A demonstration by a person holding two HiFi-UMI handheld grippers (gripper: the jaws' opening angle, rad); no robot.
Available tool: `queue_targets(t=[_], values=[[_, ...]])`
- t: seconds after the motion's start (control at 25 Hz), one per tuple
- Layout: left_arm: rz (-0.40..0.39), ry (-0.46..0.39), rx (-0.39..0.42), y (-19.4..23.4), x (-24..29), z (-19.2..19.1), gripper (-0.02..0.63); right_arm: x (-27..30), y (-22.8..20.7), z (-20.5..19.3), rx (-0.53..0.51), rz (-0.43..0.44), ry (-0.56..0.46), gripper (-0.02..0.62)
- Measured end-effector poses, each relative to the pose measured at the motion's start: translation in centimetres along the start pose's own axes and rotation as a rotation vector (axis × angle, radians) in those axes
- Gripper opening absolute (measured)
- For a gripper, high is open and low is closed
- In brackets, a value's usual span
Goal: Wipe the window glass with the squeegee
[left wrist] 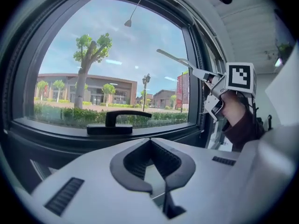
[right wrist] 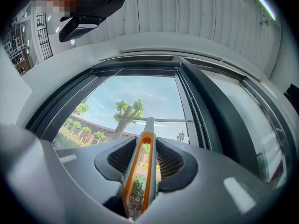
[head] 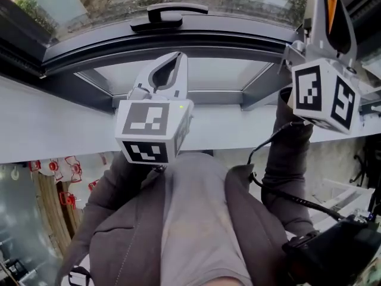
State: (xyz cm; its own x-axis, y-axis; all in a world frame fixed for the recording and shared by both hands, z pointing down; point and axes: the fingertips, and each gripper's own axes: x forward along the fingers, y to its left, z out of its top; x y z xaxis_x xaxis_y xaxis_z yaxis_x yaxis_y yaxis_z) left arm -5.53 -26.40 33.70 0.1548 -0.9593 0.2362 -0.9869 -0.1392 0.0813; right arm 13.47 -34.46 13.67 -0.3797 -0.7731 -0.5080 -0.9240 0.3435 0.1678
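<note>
Squeegee (right wrist: 148, 127), blade faint, is clamped in right hand-held gripper (right wrist: 146, 139); left hand-held gripper (left wrist: 149, 144) closed, empty.

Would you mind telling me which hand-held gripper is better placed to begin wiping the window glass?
The right hand-held gripper: it is shut on the squeegee, which points at the window glass. The left hand-held gripper is shut and empty.

I'm looking down on a white sill (head: 47, 130) running under the dark window frame (head: 178, 40); a black handle (head: 166, 14) is sitting on the frame's lower rail.
</note>
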Motion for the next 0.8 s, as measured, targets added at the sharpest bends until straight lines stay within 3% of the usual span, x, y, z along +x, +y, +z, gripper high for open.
queue_targets(t=[0.08,0.24,0.48,0.8], values=[[-0.041,0.022,-0.047,-0.8,0.2,-0.3,0.000,0.0,-0.3,-0.1,-0.002,0.000,0.011,0.130],[-0.099,-0.067,-0.009,-1.9,2.6,2.6,0.000,0.6,-2.2,2.9,-0.076,-0.053,-0.092,0.130],[-0.049,0.043,-0.055,-1.1,0.3,-0.9,0.000,0.0,0.0,0.0,-0.016,0.005,0.010,0.130],[-0.056,0.034,-0.049,-2.4,0.4,-0.5,0.000,-0.5,-0.5,0.0,-0.012,0.008,0.026,0.130]])
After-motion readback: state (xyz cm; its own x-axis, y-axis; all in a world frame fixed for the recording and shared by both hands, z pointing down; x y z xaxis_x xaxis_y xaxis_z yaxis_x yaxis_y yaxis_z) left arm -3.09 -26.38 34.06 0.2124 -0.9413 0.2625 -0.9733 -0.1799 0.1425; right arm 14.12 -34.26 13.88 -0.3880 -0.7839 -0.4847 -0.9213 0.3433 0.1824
